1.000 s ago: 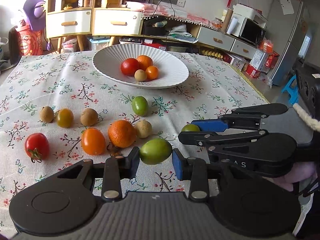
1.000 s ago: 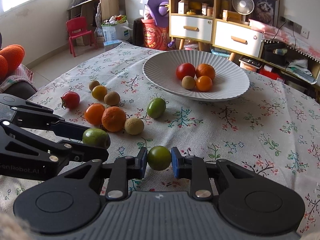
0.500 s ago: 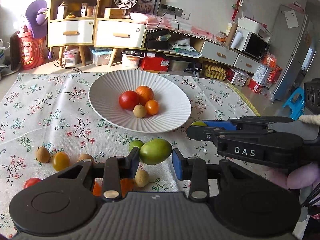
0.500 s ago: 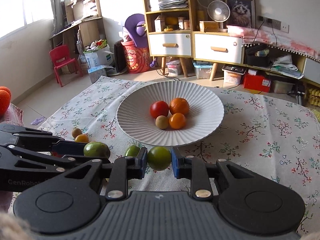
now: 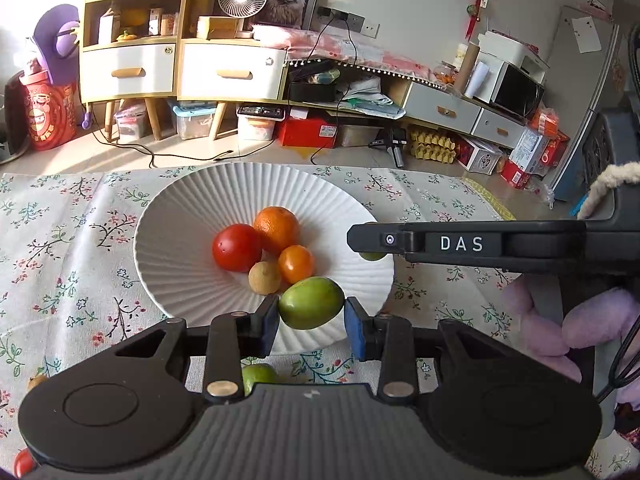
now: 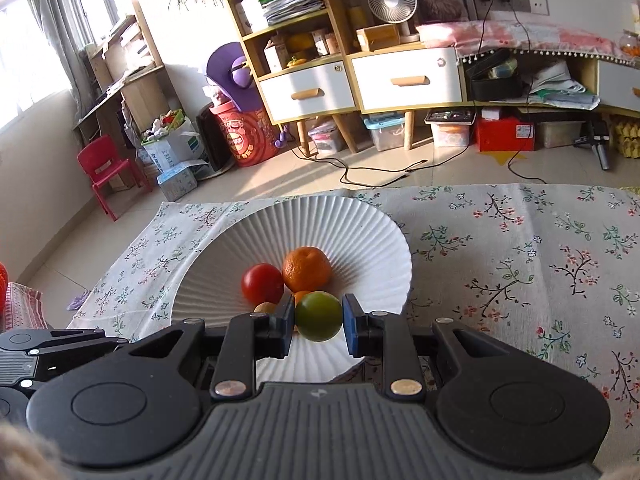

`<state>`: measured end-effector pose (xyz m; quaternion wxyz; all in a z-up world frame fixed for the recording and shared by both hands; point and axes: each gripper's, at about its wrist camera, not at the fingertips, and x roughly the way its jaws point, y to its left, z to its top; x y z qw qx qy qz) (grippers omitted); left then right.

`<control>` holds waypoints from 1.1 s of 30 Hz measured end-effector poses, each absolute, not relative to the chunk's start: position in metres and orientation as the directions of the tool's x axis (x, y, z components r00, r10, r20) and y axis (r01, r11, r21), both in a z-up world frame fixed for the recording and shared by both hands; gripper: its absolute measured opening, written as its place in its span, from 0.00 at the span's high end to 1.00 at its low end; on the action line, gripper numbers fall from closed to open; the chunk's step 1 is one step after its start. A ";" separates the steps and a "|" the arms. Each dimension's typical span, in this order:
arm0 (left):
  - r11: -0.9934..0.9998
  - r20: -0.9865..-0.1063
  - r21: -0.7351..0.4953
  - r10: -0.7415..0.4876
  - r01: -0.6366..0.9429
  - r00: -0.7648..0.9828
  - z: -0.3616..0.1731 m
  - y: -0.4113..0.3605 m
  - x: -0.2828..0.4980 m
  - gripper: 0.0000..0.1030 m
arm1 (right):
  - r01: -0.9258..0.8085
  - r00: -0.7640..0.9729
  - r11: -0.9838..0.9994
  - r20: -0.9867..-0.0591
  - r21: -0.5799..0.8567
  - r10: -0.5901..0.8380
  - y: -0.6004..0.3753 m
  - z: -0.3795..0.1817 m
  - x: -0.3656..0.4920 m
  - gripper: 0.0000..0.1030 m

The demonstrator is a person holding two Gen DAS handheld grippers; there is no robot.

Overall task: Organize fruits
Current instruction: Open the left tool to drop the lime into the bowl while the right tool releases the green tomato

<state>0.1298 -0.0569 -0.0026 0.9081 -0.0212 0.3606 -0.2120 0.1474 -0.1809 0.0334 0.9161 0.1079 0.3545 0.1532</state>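
Our left gripper (image 5: 311, 318) pinches a green mango (image 5: 311, 302), and our right gripper (image 6: 319, 323) pinches a green lime (image 6: 319, 316), both over the white bowl (image 5: 176, 240).

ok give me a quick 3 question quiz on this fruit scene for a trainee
1. True or false: the left gripper is empty.
2. Multiple choice: how many fruits already lie in the white plate? A) two B) four C) six
3. Fill in: the right gripper is shut on a round ____ fruit.

Key:
1. False. It is shut on an oval green fruit, held over the plate's near edge.
2. B: a red tomato, a large orange, a small orange fruit and a small tan fruit.
3. Green: the round green fruit.
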 end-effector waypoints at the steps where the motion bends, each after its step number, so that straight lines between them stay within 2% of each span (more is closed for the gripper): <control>1: 0.912 -0.649 -0.184 -0.394 0.368 0.651 -0.005 -0.060 0.133 0.73 | -0.204 0.697 0.928 -0.619 0.312 0.361 -0.182 0.032 0.152 0.78; 9: 0.915 -0.681 -0.171 -0.379 0.366 0.627 -0.020 -0.073 0.151 0.73 | -0.209 0.681 0.925 -0.632 0.316 0.370 -0.182 0.023 0.168 0.78; 23: 0.914 -0.672 -0.150 -0.374 0.377 0.639 -0.021 -0.077 0.155 0.73 | -0.219 0.665 0.914 -0.632 0.343 0.397 -0.181 0.016 0.179 0.78; 28: 0.911 -0.666 -0.139 -0.376 0.388 0.644 -0.020 -0.079 0.154 0.72 | -0.225 0.661 0.909 -0.631 0.350 0.406 -0.179 0.019 0.179 0.74; 33: 0.906 -0.658 -0.114 -0.376 0.407 0.652 -0.018 -0.078 0.146 0.66 | -0.218 0.668 0.910 -0.626 0.353 0.403 -0.182 0.023 0.177 0.67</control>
